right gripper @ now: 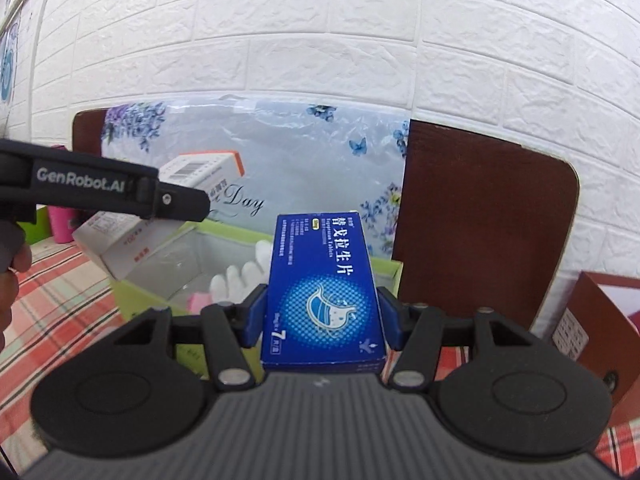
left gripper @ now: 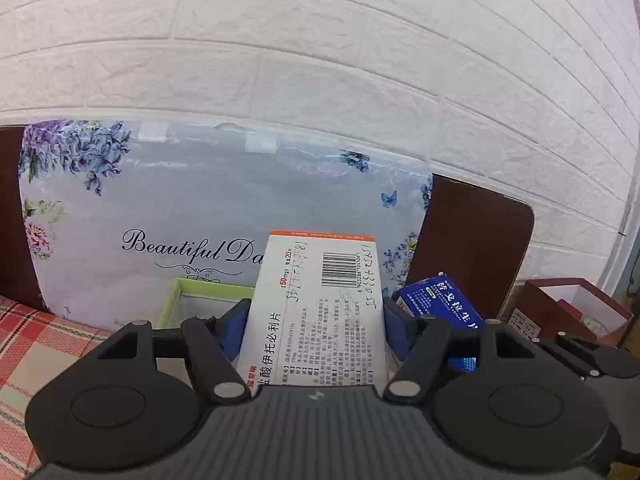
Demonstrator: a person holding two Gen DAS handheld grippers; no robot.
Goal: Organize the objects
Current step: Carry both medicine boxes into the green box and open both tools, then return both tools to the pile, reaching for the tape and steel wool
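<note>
- Checked red cloth (right gripper: 60, 292) covers the desk nearest us.
- We find the left hand-held gripper (left gripper: 316, 320) clamped on a white medicine box (left gripper: 316, 312), lifted over the cloth.
- We find the right hand-held gripper (right gripper: 322, 312) clamped on a blue medicine box (right gripper: 324, 296).
- Beyond both, a green-rimmed bin (right gripper: 256, 236) stands open.
- Farthest, a floral panel (left gripper: 200, 200) leans against white brick wall (left gripper: 320, 60).

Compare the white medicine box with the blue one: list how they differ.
The white box is plain with an orange edge, a barcode and handwriting; the blue box bears a white emblem. The white box looks wider than the blue box. The left gripper clamps the white one, the right gripper the blue. Both are flat cartons held clear of the green-rimmed box.
</note>
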